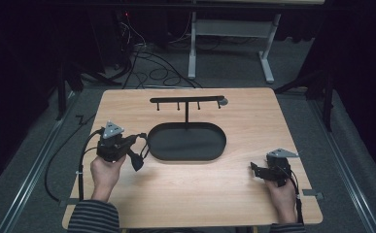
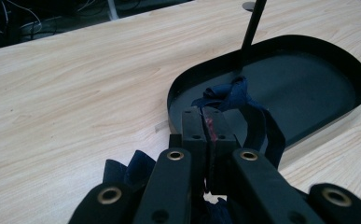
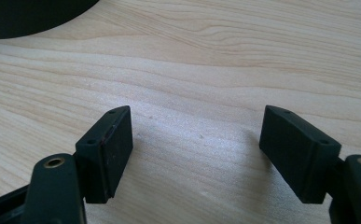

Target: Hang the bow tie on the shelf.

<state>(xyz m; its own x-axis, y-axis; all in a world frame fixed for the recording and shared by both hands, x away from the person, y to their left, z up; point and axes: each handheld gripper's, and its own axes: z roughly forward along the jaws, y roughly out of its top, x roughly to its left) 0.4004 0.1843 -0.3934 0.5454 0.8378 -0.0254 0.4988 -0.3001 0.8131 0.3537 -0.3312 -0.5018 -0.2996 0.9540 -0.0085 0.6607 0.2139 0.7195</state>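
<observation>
A light wooden table (image 1: 253,194) with rounded corners stands on grey carpet (image 1: 25,165) in a dim room whose edges fall away into black. Behind it, black cables (image 1: 151,68) lie tangled on the floor, next to the white metal legs of a second table (image 1: 268,60) at the far side. Metal rails (image 1: 30,179) run along the floor on both sides of the table, and light falls mostly on the tabletop.

There is one wooden table (image 1: 234,184). On it stands one black tray (image 1: 210,145) with one hook rack (image 1: 186,100). There are two grippers and one dark blue strap (image 2: 257,121).
</observation>
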